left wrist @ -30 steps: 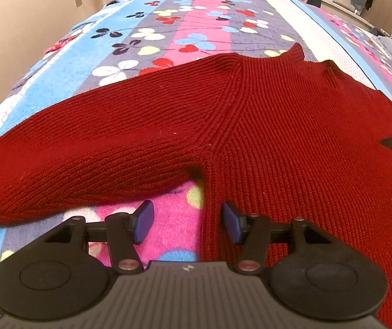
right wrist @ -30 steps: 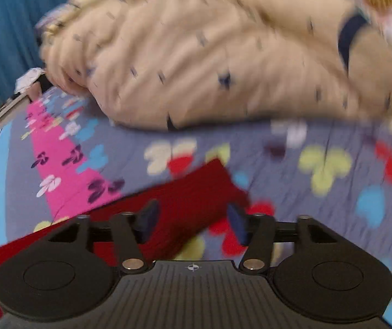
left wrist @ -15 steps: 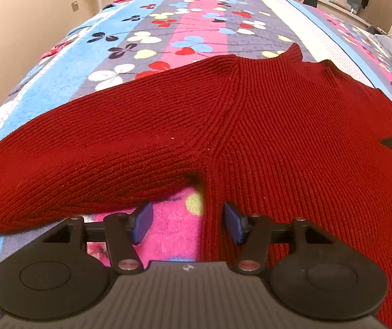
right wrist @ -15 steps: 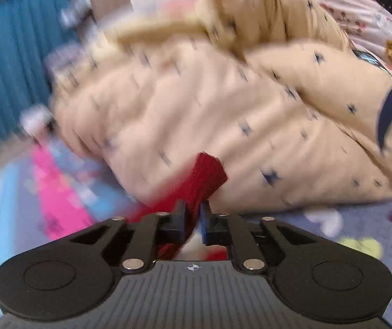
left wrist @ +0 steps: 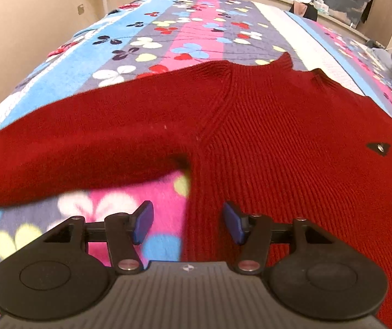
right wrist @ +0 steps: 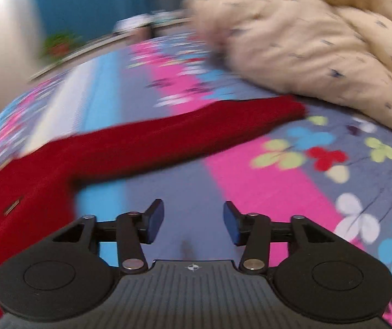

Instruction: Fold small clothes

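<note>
My left claw hangs with its blue pads spread apart and nothing between them, low over the near side edge of the red sweater, just below the armpit. The left pad is above the flowered bedspread, the right pad above the knit. From there the sweater's body spreads flat to the right and far side, with a small dark logo patch near its right edge and the collar at the far end. One sleeve stretches off to the left across the bed, blurred along its near edge.

My right claw is also apart and empty, poised above bare bedspread. Left of it lies the sweater body; its other sleeve runs away to the far right, the cuff ending just beside a heap of beige star-print fabric at the far right. Whether cuff and heap touch I cannot tell, since this view is smeared with blur.
</note>
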Motion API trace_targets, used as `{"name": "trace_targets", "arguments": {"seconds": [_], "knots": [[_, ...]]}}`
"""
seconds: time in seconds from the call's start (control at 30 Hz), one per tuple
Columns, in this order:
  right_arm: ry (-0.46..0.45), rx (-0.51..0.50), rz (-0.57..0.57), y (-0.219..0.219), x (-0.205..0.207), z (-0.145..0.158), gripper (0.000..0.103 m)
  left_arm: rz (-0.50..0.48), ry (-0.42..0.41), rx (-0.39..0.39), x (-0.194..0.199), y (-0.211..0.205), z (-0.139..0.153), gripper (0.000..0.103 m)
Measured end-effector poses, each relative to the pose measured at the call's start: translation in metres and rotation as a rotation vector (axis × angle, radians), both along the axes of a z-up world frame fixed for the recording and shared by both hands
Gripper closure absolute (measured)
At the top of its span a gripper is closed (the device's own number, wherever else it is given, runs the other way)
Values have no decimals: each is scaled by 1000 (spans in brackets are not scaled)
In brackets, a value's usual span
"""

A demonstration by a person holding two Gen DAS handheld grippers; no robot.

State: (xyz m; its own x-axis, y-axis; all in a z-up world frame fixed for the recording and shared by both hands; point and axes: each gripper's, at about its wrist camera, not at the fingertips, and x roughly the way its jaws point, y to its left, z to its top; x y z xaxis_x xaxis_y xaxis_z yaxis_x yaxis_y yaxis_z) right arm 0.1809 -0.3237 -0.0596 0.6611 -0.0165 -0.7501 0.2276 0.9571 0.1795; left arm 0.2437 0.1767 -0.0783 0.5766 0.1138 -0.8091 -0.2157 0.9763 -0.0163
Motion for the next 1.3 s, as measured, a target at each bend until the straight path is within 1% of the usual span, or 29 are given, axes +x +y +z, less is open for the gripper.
{"name": "trace_targets", "arguments": {"seconds": [0.07, 0.13, 0.2, 0.23, 0.27, 0.33, 0.37, 0.47, 0.63, 0.7, 0.73, 0.83, 0.93, 1.0, 1.07, 1.17, 1.2, 1.23, 1.27, 1.3], "knots": [[-18, 3, 85, 19, -19, 17, 48, -17, 11, -16, -15, -4, 3, 40], [-43, 1, 135, 31, -38, 31, 46, -32, 19, -12, -33, -7, 8, 40], [-54, 17, 142, 38, -56, 36, 41, -41, 20, -19, -57, -8, 16, 40], [-49, 36, 137, 39, -67, 35, 41, -39, 20, -29, -69, -8, 20, 40], [-29, 60, 136, 40, -77, 31, 40, -37, 21, -41, -81, -7, 23, 40], [63, 73, 159, 43, -87, 24, 40, -31, 26, -76, -107, -8, 28, 40], [90, 80, 181, 45, -93, 23, 40, -31, 30, -98, -120, -8, 30, 40], [106, 55, 226, 46, -111, 24, 40, -42, 47, -143, -155, -11, 32, 40], [177, 61, 236, 38, -129, 10, 40, -41, 131, -174, -199, -12, 19, 40], [183, 51, 234, 35, -135, 7, 40, -26, 172, -186, -213, -9, 10, 40], [188, 57, 232, 33, -136, 5, 40, -18, 169, -202, -221, -6, 9, 40], [223, 114, 221, 26, -133, -4, 40, -3, 167, -245, -235, -2, 10, 40], [261, 168, 232, 28, -129, -10, 40, 14, 192, -290, -248, 0, 6, 40], [265, 165, 246, 34, -126, -12, 39, 10, 188, -296, -250, -2, 6, 41], [280, 137, 250, 38, -123, -15, 39, -11, 180, -295, -249, -6, 7, 45], [300, 130, 250, 40, -121, -20, 40, -39, 187, -292, -245, -13, 5, 53], [294, 123, 256, 42, -120, -20, 52, -55, 189, -285, -244, -17, 4, 60], [286, 122, 268, 42, -120, -19, 64, -72, 190, -280, -244, -19, 4, 73], [272, 126, 281, 43, -121, -17, 89, -98, 189, -282, -243, -22, 5, 83], [257, 121, 285, 42, -122, -14, 92, -121, 180, -273, -243, -25, 8, 91]]}}
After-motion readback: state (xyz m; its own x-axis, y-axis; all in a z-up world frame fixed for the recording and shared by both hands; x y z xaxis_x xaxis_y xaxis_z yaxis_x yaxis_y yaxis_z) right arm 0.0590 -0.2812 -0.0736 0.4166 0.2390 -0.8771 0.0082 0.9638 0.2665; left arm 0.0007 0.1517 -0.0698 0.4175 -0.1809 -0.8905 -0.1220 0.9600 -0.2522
